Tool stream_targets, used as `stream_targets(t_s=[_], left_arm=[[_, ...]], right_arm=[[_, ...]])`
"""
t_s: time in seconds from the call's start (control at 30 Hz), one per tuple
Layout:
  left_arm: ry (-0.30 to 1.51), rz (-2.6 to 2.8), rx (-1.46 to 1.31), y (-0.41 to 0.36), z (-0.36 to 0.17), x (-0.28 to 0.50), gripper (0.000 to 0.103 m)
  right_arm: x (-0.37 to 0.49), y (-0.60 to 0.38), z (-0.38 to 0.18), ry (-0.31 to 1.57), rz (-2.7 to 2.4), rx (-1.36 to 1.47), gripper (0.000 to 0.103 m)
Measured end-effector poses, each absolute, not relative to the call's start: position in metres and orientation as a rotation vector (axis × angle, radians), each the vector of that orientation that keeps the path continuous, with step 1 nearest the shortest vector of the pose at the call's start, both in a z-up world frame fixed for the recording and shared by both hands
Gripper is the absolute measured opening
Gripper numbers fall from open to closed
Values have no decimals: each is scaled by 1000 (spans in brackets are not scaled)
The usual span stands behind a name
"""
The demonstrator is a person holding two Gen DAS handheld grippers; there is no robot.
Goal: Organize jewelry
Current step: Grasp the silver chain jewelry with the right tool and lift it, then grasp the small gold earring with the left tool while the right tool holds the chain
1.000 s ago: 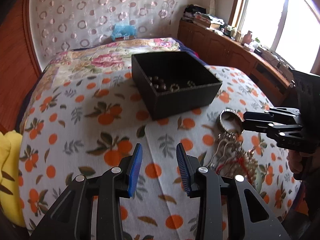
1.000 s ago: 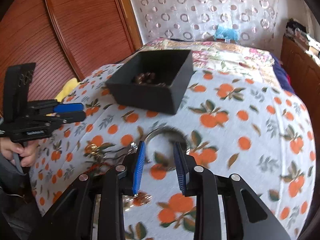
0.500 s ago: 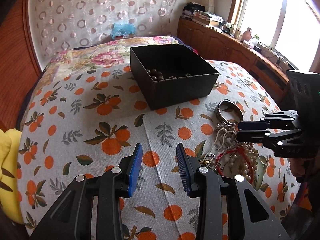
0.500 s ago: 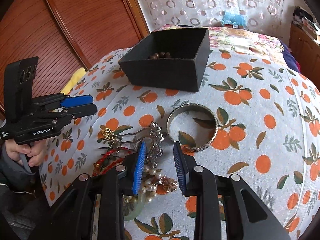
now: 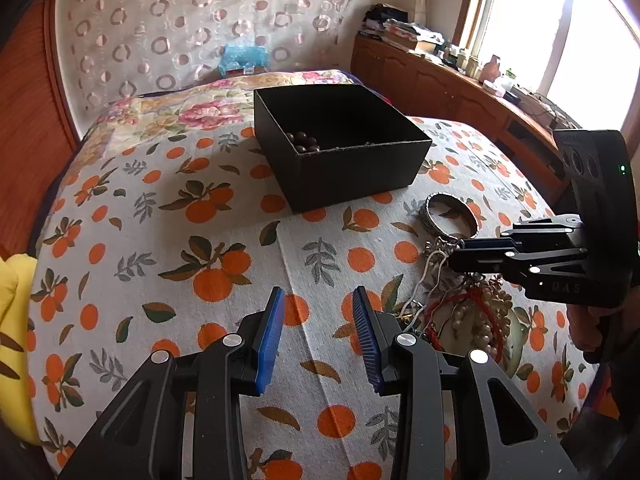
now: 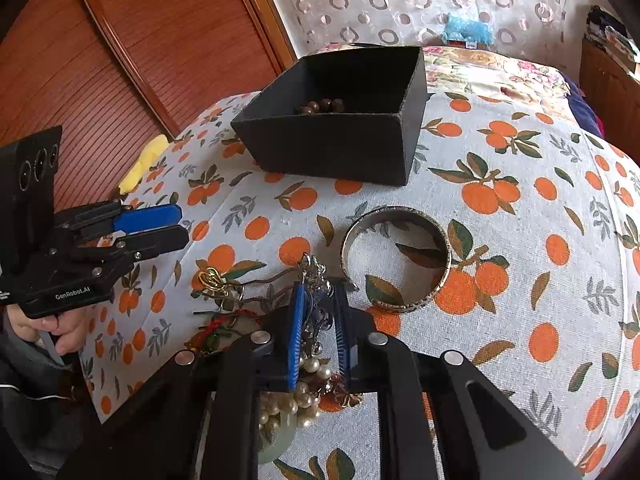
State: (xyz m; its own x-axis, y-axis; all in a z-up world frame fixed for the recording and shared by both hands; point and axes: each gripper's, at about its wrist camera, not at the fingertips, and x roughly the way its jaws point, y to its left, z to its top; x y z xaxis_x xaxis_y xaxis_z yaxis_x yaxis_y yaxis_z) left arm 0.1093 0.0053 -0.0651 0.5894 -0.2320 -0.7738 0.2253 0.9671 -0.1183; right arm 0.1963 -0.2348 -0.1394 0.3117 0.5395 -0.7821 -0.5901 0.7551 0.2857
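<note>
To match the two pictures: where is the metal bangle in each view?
Left wrist: the bangle lies right of centre, before the black box.
Right wrist: the bangle lies at centre, right of the jewelry pile.
Shared landmark: the black box.

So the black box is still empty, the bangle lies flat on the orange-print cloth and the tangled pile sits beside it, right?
Not quite: the black box is not empty. The right wrist view shows a cluster of dark brown beads on its floor. The rest stands: the bangle lies flat on the orange-print cloth, and the tangled pile sits beside it.
</note>
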Motion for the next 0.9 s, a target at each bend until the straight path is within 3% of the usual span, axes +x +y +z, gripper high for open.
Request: stream_targets(t_s=[0.9], left_arm=[[908,-343,-11,-9,-64,102,33]], right_arm=[[193,-288,-92,783,586,-36,11]])
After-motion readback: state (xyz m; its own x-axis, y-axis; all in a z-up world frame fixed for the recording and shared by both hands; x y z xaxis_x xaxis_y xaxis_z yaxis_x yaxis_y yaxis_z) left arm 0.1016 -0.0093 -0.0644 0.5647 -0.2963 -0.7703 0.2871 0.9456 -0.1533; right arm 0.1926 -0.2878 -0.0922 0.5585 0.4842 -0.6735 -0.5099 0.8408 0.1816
